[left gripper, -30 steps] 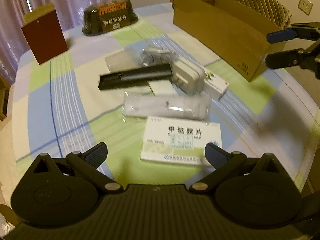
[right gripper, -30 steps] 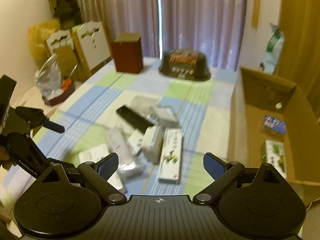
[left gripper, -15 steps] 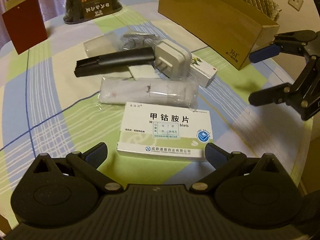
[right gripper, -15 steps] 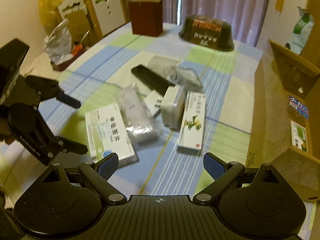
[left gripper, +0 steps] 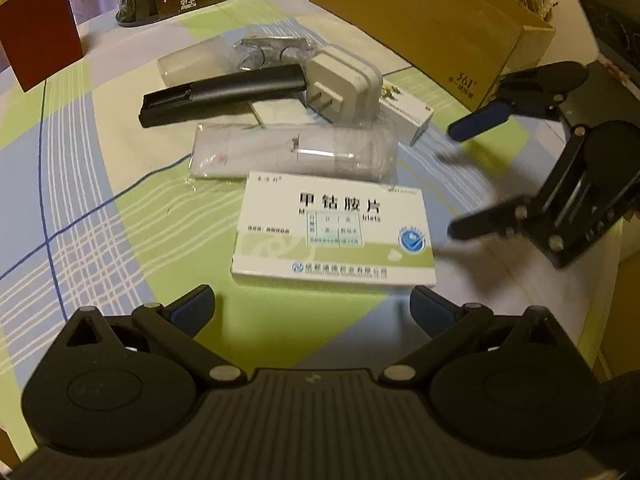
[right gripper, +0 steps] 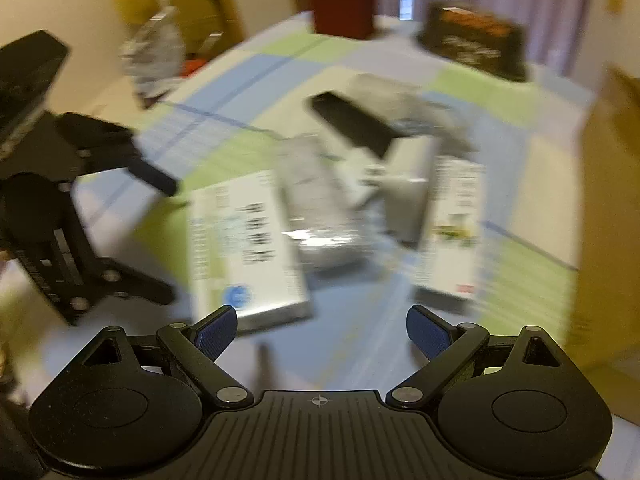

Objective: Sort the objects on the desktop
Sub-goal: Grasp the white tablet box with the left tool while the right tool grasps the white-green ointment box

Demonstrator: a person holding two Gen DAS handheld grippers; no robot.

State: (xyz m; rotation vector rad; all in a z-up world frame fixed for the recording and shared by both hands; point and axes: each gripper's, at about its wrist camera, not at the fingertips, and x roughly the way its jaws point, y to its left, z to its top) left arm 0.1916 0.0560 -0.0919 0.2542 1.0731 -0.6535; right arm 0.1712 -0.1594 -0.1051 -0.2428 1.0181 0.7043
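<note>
A long brown cardboard box (left gripper: 432, 28) stood at the checked tablecloth's (left gripper: 100, 184) far right. Nearest the left gripper (left gripper: 312, 306), a flat white-and-green medicine carton (left gripper: 334, 230) with black Chinese print lay face up, touching a clear plastic packet (left gripper: 296, 154). Both left and right gripper (right gripper: 322, 330) gaped wide, holding nothing.

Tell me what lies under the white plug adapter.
The white plug adapter rests partly on a green-and-white medicine box and beside the black remote. A pale flat item pokes out below; how far it runs beneath is hidden.
</note>
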